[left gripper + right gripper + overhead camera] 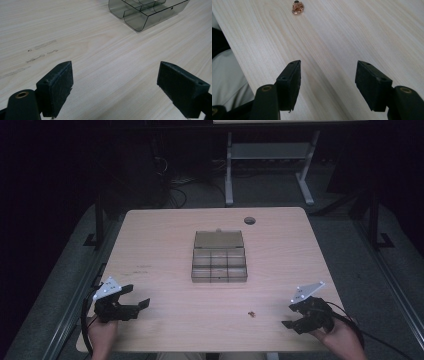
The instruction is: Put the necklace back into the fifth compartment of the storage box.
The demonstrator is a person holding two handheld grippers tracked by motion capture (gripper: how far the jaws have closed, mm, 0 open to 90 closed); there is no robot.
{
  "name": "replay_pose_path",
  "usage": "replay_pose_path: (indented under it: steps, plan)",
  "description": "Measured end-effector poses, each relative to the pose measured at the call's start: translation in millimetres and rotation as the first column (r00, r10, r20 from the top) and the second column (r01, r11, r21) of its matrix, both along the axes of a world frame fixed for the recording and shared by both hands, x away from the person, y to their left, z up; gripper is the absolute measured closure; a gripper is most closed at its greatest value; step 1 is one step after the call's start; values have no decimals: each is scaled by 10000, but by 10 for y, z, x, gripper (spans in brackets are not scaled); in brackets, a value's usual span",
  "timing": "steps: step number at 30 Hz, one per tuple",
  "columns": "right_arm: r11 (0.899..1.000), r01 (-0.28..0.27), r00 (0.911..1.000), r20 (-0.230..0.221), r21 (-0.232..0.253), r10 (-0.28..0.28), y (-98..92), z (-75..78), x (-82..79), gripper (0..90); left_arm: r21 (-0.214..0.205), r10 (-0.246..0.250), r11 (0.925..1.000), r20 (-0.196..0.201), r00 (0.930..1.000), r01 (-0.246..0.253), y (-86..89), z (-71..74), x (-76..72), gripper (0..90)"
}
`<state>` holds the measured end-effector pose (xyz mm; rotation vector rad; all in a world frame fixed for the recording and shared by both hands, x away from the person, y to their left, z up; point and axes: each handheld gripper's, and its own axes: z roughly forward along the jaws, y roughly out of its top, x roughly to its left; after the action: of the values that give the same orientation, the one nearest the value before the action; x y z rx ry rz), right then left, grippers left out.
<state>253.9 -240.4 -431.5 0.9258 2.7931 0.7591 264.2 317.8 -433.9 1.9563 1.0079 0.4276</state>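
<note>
The room behind is dark, with cables and a metal stand on the floor past the far edge of my pale wooden worktop. In the middle of it sits a smoky clear plastic organiser box, lid laid back, its compartments open to me. Nearer my side, right of centre, lies a small copper-coloured trinket on bare wood, well apart from the box. My right gripper rests at the near right corner, jaws spread wide with nothing between them; in the right gripper view the trinket lies ahead of the jaws, untouched. My left gripper sits at the near left corner, jaws also wide and holding nothing, pointing toward the box.
</note>
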Motion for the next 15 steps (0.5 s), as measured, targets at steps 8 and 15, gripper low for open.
replay_pose_path:
  steps: [8,15]
  plan:
    - [9997,-203,9998,32,-107,203,93,23,34,356,-17,12,10000,-9,10000,-12,-14,-1,2,130]
    - [9986,-472,9989,5,-248,472,208,29,88,353,23,-16,10000,-17,10000,16,-19,2,-2,130]
